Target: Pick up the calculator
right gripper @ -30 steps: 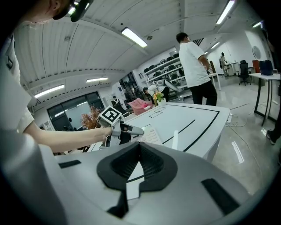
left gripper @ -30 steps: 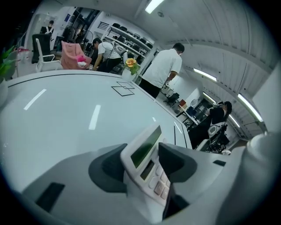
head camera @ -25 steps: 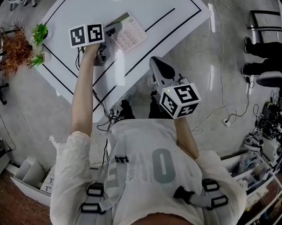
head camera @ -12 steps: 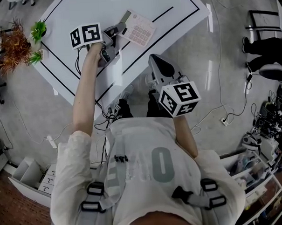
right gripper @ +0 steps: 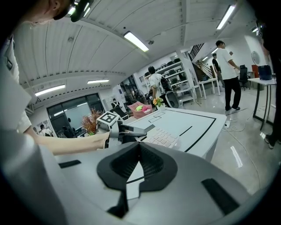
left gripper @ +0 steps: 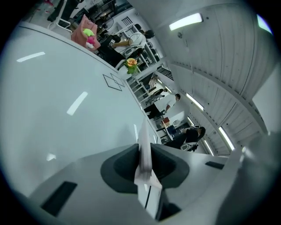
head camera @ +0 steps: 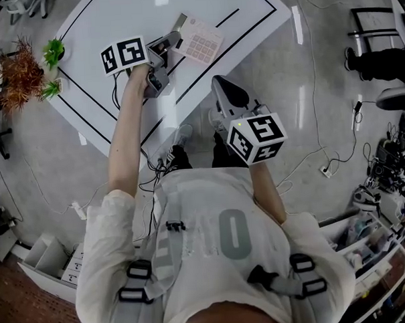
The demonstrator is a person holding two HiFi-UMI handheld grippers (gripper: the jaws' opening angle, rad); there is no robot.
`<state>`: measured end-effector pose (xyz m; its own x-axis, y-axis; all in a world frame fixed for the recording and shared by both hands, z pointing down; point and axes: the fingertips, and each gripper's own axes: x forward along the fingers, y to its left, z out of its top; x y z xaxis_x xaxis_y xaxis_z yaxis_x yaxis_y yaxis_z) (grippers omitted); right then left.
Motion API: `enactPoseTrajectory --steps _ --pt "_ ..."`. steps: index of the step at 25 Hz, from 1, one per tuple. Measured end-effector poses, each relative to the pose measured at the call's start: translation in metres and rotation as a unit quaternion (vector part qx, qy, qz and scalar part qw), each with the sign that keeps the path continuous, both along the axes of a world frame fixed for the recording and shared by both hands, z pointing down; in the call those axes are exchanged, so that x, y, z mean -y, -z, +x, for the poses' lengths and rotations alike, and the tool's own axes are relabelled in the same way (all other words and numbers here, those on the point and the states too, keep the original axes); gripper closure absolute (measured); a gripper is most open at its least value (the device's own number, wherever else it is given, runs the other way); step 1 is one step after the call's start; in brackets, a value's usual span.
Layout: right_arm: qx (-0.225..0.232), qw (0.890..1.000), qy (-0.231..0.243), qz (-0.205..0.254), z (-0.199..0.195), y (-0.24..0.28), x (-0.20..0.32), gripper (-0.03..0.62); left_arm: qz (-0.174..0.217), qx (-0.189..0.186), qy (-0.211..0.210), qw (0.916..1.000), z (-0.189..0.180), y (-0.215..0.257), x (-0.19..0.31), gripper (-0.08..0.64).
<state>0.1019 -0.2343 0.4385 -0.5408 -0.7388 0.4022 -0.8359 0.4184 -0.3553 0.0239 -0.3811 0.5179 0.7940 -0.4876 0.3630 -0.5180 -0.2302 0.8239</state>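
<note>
Moved: since 1 second ago the calculator (head camera: 198, 42) has swung round and shifted a little further across the table (head camera: 109, 21). It lay flat beside the left claw then, and now 1 end sits inside it. The right gripper has kept its place.
Left gripper (head camera: 172, 41): we see its 2 jaws pinching the calculator's thin edge, which shows edge-on between the pads in the left gripper view.
Right gripper (head camera: 219, 88): its jaws are pressed together on nothing, and it is held off the table's near edge, over the floor (head camera: 333, 85).
Calculator: it is over the table's near-right part, close to that edge. We cannot tell whether it has cleared the surface.
Edges: the plants (head camera: 53, 50) stand at the far-left corner, well apart from both claws.
Open room: bare white tabletop spreads beyond and to the left of the calculator, and open floor lies to the right of the table.
</note>
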Motion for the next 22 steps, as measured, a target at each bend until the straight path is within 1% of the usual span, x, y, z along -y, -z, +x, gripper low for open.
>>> enactPoseTrajectory --steps 2,4,10,11,13,15,16,17,18,20,22 --pt "-0.003 1.000 -0.002 0.010 0.002 0.007 0.004 0.584 0.018 0.003 0.008 0.9998 -0.003 0.013 0.005 0.482" --pt "-0.007 1.000 -0.005 0.024 0.007 0.017 0.006 0.584 0.042 0.015 0.019 0.9988 -0.004 0.031 0.007 0.482" --pt "-0.011 0.997 -0.011 0.069 0.012 0.052 0.015 0.584 0.100 0.066 0.054 0.9913 -0.021 0.075 0.014 0.482" --pt "-0.010 0.997 -0.011 0.077 0.011 0.058 0.014 0.584 0.109 0.069 0.059 0.9899 -0.024 0.082 0.013 0.482" --pt "-0.011 0.996 -0.008 0.092 0.009 0.069 0.013 0.584 0.129 0.063 0.072 0.9871 -0.031 0.098 0.012 0.482" --pt "-0.016 0.994 -0.005 0.106 0.006 0.078 0.013 0.584 0.152 0.066 0.092 0.9819 -0.041 0.115 0.011 0.482" --pt "-0.018 0.994 -0.004 0.110 0.004 0.082 0.012 0.584 0.167 0.080 0.105 0.9772 -0.048 0.124 0.009 0.482" --pt "-0.019 0.993 -0.002 0.114 0.003 0.085 0.010 0.584 0.184 0.102 0.119 0.9704 -0.054 0.133 0.005 0.482" --pt "-0.021 0.993 0.000 0.117 0.002 0.088 0.008 0.584 0.204 0.128 0.134 0.9614 -0.061 0.143 -0.001 0.482" --pt "-0.024 0.992 0.005 0.126 0.001 0.095 0.006 0.584 0.249 0.171 0.162 0.9394 -0.073 0.169 -0.011 0.482" --pt "-0.025 0.990 0.007 0.136 0.000 0.102 0.007 0.584 0.289 0.200 0.186 0.9176 -0.083 0.194 -0.022 0.482"
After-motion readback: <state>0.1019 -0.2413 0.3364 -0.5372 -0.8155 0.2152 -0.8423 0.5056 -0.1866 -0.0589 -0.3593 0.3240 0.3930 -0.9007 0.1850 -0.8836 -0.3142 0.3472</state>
